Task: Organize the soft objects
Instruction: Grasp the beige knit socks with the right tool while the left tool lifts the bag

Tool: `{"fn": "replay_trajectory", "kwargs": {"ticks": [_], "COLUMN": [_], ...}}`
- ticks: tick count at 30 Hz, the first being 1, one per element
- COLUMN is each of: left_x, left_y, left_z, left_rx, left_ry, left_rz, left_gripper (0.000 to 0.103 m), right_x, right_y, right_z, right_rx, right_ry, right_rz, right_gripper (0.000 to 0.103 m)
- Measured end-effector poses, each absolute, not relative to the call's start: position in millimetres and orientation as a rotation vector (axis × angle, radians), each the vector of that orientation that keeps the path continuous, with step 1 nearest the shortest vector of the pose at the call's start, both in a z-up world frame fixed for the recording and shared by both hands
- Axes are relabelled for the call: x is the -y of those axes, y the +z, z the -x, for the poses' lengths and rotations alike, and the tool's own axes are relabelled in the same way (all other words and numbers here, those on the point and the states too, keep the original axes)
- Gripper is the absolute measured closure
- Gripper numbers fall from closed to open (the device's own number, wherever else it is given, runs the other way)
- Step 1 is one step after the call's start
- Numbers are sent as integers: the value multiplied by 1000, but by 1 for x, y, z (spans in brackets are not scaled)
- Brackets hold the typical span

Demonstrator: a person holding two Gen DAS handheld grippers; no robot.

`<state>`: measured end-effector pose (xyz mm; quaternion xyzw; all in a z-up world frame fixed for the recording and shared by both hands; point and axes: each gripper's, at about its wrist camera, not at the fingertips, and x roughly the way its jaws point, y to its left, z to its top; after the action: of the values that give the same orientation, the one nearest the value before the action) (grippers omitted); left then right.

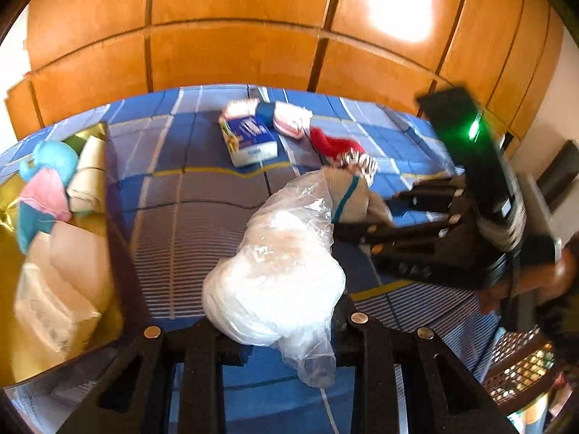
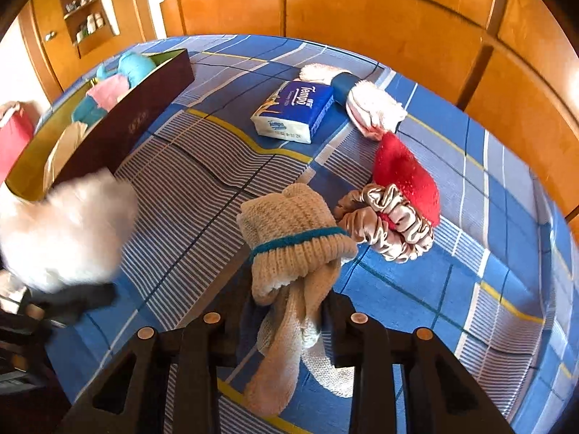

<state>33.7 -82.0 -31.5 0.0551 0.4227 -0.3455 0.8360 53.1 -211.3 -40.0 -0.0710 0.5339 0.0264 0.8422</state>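
The left hand-held gripper [image 1: 289, 329] is clamped on a plastic bag [image 1: 278, 282]; the right hand-held gripper [image 2: 286, 322] grips a sock [image 2: 293, 246]. The box [image 2: 119, 133] at far left holds several soft things. The tissues [image 2: 293, 112] and scrunchie [image 2: 391, 224] remain on the bed [image 2: 202, 195].

The left gripper [image 1: 286, 340] jaws pinch a clear plastic bag of white stuffing [image 1: 278, 282] above the blue checked bed [image 1: 202, 195], with the open box [image 1: 108, 217] on its left.

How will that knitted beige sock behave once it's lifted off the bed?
Probably floppy: the knitted beige sock already droops and folds between the right gripper fingers. Likely light for its size, being loose open knit. It should not slip much, since the ribbed yarn looks grippy, though loose ends may dangle and snag the scrunchie.
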Motion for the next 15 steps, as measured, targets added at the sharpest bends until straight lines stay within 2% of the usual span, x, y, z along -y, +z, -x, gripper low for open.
{"fn": "replay_trajectory", "kwargs": {"ticks": [8,15], "left_x": [37,-37], "left_y": [5,26], "left_z": [-50,-81], "left_rx": [-888,-873], "left_ry": [-684,-542], "left_rz": [45,181], "left_gripper": [73,73], "right_x": [214,208], "right_y": [-40,-41], "right_z": [-54,-53], "right_rx": [-1131,-1121], "right_ry": [53,38], "right_rz": [134,158], "right_gripper": [72,72]}}
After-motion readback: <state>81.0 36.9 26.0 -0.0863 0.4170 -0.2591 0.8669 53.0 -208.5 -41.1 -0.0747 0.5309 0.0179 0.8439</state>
